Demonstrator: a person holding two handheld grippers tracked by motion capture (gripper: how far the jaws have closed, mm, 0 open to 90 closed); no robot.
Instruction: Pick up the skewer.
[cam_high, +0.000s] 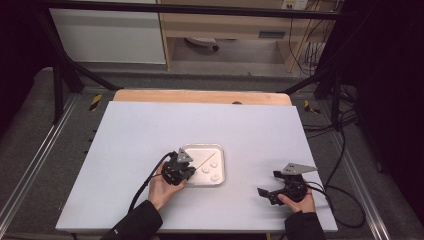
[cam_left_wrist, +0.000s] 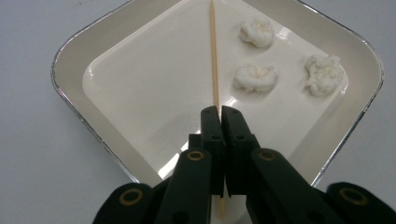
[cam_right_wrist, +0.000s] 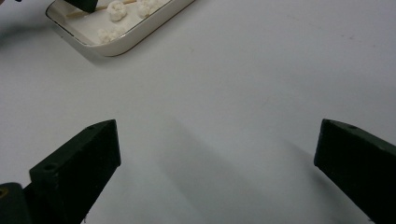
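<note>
The left claw (cam_left_wrist: 219, 112) is clenched on a thin wooden skewer (cam_left_wrist: 214, 51), its jaws pressed together around the stick near its lower end. In the left gripper view the skewer runs straight away from the jaws, its long axis in line with them, across the white floor of a shallow tray (cam_left_wrist: 74, 100), and its far tip reaches toward the tray's far corner. A short stub of it shows below the jaws. In the high view the skewer (cam_high: 202, 161) lies as a slanted line, rising from the left claw (cam_high: 186, 170) toward the tray's far right.

Three white puffy lumps (cam_left_wrist: 255, 78) sit in the tray just to one side of the skewer, apart from it.

The right claw (cam_right_wrist: 217, 172) is released, jaws spread wide over bare desk (cam_right_wrist: 243, 70), well apart from the tray (cam_right_wrist: 140, 32).
</note>
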